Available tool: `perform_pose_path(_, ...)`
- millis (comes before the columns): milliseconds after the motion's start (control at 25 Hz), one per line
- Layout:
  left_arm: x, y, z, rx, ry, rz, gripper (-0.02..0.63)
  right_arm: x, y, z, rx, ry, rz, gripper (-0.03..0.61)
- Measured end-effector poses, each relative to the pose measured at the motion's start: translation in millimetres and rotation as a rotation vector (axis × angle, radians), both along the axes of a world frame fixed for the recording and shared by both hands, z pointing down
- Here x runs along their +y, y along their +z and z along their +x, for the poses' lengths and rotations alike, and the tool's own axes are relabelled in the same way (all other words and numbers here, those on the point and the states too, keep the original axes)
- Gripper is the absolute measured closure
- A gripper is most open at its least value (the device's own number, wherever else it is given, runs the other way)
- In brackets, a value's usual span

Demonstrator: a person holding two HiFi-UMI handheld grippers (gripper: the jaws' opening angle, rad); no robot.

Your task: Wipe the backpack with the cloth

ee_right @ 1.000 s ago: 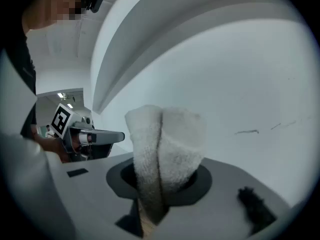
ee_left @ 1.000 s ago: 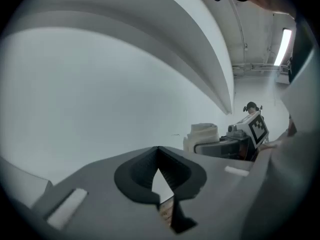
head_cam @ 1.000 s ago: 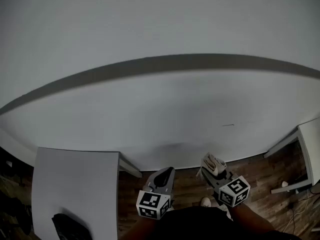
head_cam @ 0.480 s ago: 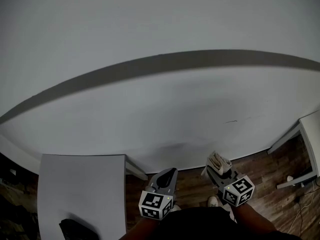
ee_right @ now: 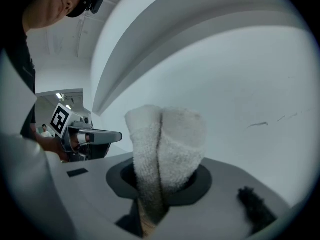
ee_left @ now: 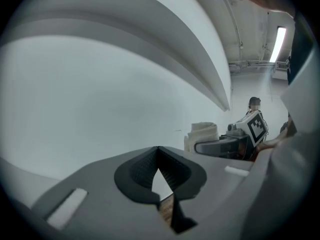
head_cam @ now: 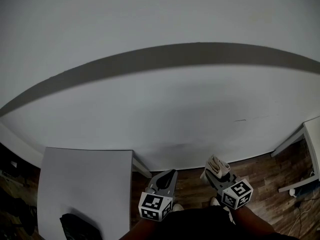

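Closest to me, the right gripper [ee_right: 162,180] has its jaws clamped on the cloth [ee_right: 165,144], a white terry piece folded double whose rounded top stands up out of the jaws. Beside it the left gripper [ee_left: 159,153] has its jaws pressed together at the tips with nothing held, only a small diamond-shaped gap behind them. In the head view both sit low in frame, the left gripper [head_cam: 169,174] and the right gripper [head_cam: 216,171] near each other and apart, marker cubes toward me, over a wooden floor [head_cam: 260,176], with a pale shoe [head_cam: 216,202] just under the right one. The backpack [head_cam: 79,228] I take to be the dark shape at the near edge of the white table [head_cam: 85,184] on my left; the frame cuts most of it off. It lies well apart from the cloth [head_cam: 215,164], and the left gripper and the table's corner stand between the two. Both grippers point at a plain white wall [head_cam: 160,114], crossed higher up by a dark band [head_cam: 160,59]. A second white table [head_cam: 312,144] edges in on the far right. Farthest off, the left gripper view catches a person [ee_left: 255,109] under a ceiling light [ee_left: 277,36].
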State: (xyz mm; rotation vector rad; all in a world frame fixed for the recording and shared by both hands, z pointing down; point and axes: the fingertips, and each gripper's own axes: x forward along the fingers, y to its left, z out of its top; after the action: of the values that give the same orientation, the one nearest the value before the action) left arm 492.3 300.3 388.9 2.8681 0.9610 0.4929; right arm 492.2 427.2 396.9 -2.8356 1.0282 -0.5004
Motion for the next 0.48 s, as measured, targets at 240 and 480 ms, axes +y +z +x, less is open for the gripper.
perform_pose_path(240,-46.4,1.4,-9.2,0.009,-0.102,0.0,0.607,-45.4,3.7,-3.1,0.0,-0.098,0.004,0.479)
perform_pose_path(480,-98.2,5.6,-36.8,-0.008,-0.289,-0.005,0.607,-99.9,5.7,-4.6,-0.016,-0.282,0.008,0.479)
